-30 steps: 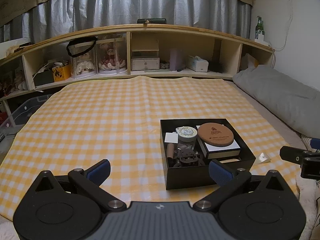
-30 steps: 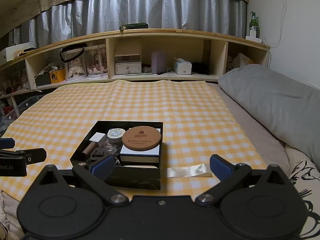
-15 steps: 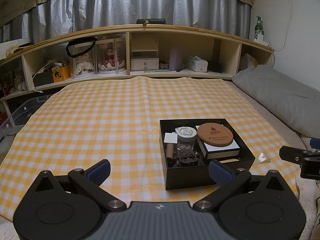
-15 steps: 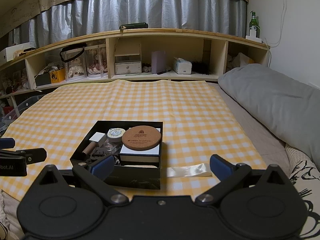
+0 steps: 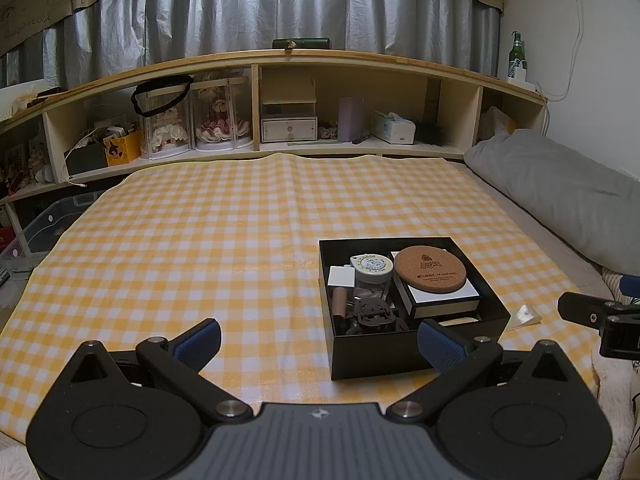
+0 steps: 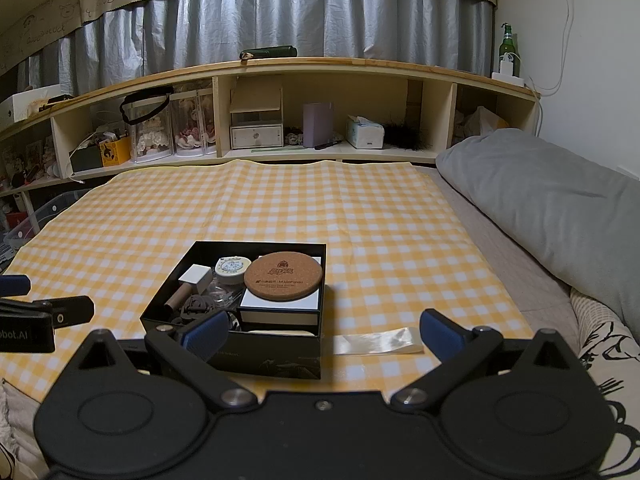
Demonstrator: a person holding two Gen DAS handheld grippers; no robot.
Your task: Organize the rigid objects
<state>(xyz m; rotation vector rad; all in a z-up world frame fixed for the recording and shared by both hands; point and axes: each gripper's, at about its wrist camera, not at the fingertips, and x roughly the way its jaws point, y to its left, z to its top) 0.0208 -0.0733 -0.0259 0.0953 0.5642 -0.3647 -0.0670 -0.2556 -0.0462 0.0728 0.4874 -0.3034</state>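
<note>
Black box (image 5: pixel 408 344) sits on the checked cloth (image 5: pixel 200 240) covering the bed, near its front edge. It holds a cork coaster (image 5: pixel 430 268) resting flat on a white box (image 5: pixel 444 300), a small jar (image 5: pixel 371 274) with a printed lid, a white block (image 5: pixel 341 276) and dark small parts. Stacking the coaster on the white box likely saves floor space inside. A clear strip (image 6: pixel 376 342) lies outside, just beside the box. Left gripper (image 5: pixel 318 340) and right gripper (image 6: pixel 320 332) hover near the box; jaws on both stand wide apart, holding nothing.
</note>
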